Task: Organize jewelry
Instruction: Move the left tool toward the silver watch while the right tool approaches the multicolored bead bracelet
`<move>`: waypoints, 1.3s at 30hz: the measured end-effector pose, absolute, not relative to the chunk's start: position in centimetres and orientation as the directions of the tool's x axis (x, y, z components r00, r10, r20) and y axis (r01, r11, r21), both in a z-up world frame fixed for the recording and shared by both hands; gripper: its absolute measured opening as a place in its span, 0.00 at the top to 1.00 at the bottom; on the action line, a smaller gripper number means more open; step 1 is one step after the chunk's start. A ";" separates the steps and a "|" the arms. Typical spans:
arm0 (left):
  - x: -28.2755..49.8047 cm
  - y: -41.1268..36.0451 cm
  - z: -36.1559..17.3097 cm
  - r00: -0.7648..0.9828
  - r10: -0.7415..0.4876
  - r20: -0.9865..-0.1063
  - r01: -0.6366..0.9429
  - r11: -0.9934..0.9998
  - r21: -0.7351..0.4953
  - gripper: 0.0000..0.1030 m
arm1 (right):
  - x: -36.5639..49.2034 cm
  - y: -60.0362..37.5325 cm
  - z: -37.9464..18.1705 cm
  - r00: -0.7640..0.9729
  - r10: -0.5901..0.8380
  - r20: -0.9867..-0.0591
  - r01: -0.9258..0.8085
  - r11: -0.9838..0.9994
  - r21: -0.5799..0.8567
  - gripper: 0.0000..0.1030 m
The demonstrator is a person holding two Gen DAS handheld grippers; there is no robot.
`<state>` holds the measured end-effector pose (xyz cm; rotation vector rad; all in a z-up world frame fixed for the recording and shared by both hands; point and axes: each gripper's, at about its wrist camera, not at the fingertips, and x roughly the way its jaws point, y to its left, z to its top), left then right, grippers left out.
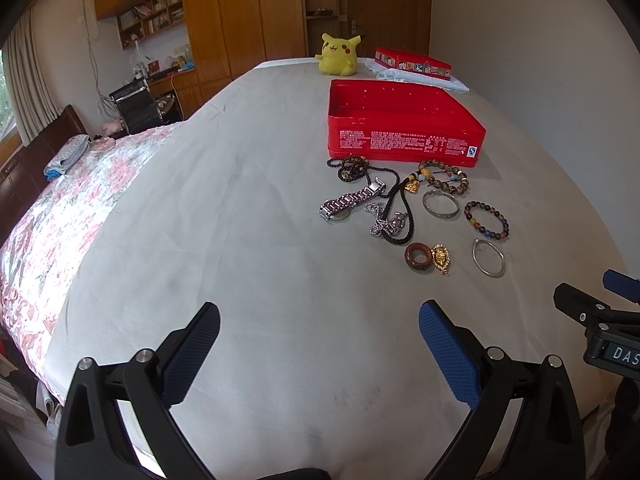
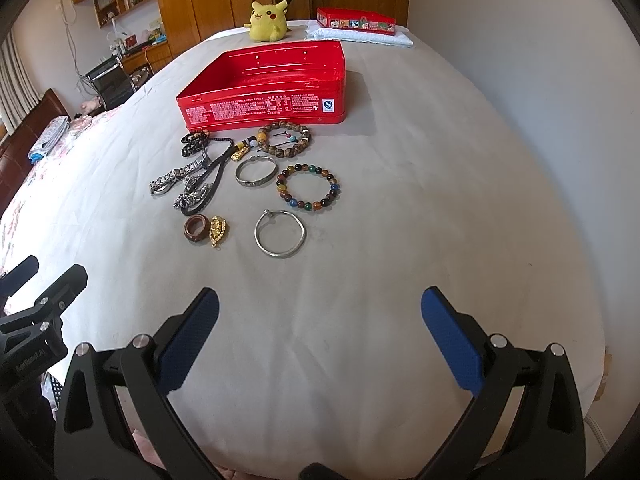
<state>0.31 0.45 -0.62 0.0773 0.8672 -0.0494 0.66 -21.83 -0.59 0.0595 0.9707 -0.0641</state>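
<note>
An open, empty red tin box [image 1: 404, 142] [image 2: 260, 110] stands on the bed. Jewelry lies in front of it: a plain silver bangle [image 1: 489, 258] [image 2: 280, 234], a coloured bead bracelet [image 1: 487, 220] [image 2: 309, 186], an engraved silver bangle [image 1: 441, 203] [image 2: 256, 172], a brown bead bracelet [image 1: 444, 176] [image 2: 284, 139], a wooden ring [image 1: 418, 256] [image 2: 197, 229], a gold pendant [image 1: 441, 259] [image 2: 218, 231], a watch [image 1: 352, 202] [image 2: 176, 178] and tangled black cords and chains [image 1: 390, 216] [image 2: 200, 192]. My left gripper [image 1: 320, 316] and right gripper [image 2: 320, 300] are open, empty, and well short of the jewelry.
A yellow plush toy [image 1: 338, 54] [image 2: 269, 20] and a closed red tin on a folded cloth [image 1: 412, 64] [image 2: 356, 22] sit at the far end of the bed. A floral quilt [image 1: 60, 208] covers the left side. A white wall [image 2: 520, 60] borders the right.
</note>
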 end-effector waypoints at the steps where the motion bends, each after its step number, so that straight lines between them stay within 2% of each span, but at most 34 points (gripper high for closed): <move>1: 0.5 0.6 -0.7 0.644 -0.016 -0.765 0.076 0.996 0.044 0.04 | 0.8 -21.9 -0.6 0.563 -0.022 -0.826 0.077 0.997 0.026 0.03; 8: 2.3 2.1 -1.0 0.622 -0.083 -0.779 0.090 0.995 -0.034 0.04 | 2.8 -23.1 -0.1 0.567 0.021 -0.824 0.052 0.997 0.061 0.03; 16: 7.4 5.3 -1.4 0.543 -0.167 -0.823 0.060 0.985 -0.161 0.04 | 8.1 -25.7 -0.9 0.446 0.294 -0.846 -0.017 0.947 0.320 0.03; 19: 9.6 5.5 -1.6 0.513 -0.189 -0.837 0.059 0.981 -0.185 0.09 | 9.8 -25.9 -0.5 0.440 0.319 -0.839 -0.036 0.940 0.338 0.03; 22: 12.1 4.7 -2.0 0.466 -0.221 -0.857 0.108 0.975 -0.193 0.16 | 11.6 -26.0 -0.4 0.433 0.335 -0.837 -0.051 0.936 0.348 0.03; 28: 16.3 2.5 -3.5 0.379 -0.272 -0.885 0.237 0.953 -0.191 0.22 | 14.1 -27.1 -1.2 0.402 0.354 -0.844 -0.031 0.927 0.374 0.03; 33: 18.5 1.6 -5.3 0.322 -0.262 -0.910 0.267 0.947 -0.179 0.29 | 15.2 -27.5 -2.2 0.380 0.348 -0.857 -0.015 0.929 0.370 0.04; 36: 19.5 1.2 -6.5 0.293 -0.269 -0.918 0.277 0.942 -0.188 0.36 | 16.0 -27.4 -2.8 0.360 0.346 -0.867 -0.010 0.930 0.367 0.08; 38: 19.8 1.0 -7.0 0.280 -0.277 -0.919 0.287 0.938 -0.195 0.36 | 16.6 -27.3 -3.3 0.329 0.353 -0.876 -0.008 0.928 0.371 0.24; 39: 19.9 0.9 -7.2 0.279 -0.281 -0.918 0.296 0.935 -0.196 0.36 | 16.9 -27.1 -3.6 0.314 0.358 -0.879 -0.008 0.927 0.374 0.27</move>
